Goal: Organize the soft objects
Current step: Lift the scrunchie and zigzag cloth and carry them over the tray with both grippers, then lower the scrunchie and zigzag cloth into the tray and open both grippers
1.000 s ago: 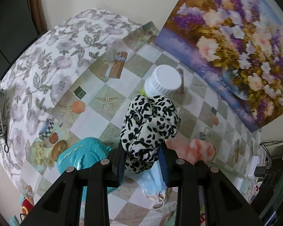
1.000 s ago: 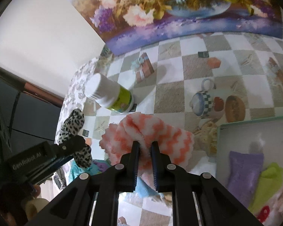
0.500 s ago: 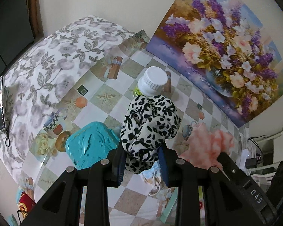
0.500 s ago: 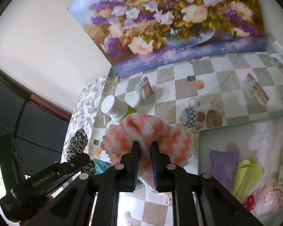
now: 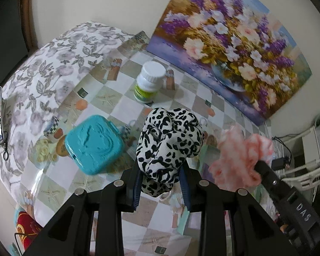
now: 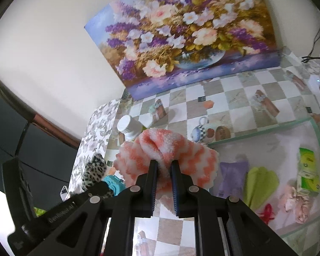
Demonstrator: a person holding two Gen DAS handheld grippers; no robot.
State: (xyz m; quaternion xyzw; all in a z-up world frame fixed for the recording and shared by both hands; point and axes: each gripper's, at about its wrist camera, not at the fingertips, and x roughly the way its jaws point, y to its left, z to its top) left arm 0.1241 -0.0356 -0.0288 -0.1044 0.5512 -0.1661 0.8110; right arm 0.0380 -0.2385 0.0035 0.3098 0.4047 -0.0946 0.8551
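Now both grippers point(image 5: 161, 184) point(image 6: 163, 170) w/ scrunchies point(image 5: 170, 145) point(image 6: 170, 151).

Both views are evenly and fairly brightly lit by soft, diffuse indoor light; shadows are faint and short, visible beside the white bottle point(image 5: 151, 82) on the checkered tablecloth point(image 5: 125, 104). A pale sheen of glare lies on the glossy cloth near the lower left of the left wrist view. Fisheye distortion bends straight edges, notably the flower painting point(image 6: 187, 40), and a dark vignette rings each frame. Motion blur softens the pink fluffy cloth point(image 5: 241, 155) and the painting's detail. The leopard-print cloth point(image 5: 170, 145) is comparatively sharp. Dark corners lose all detail.
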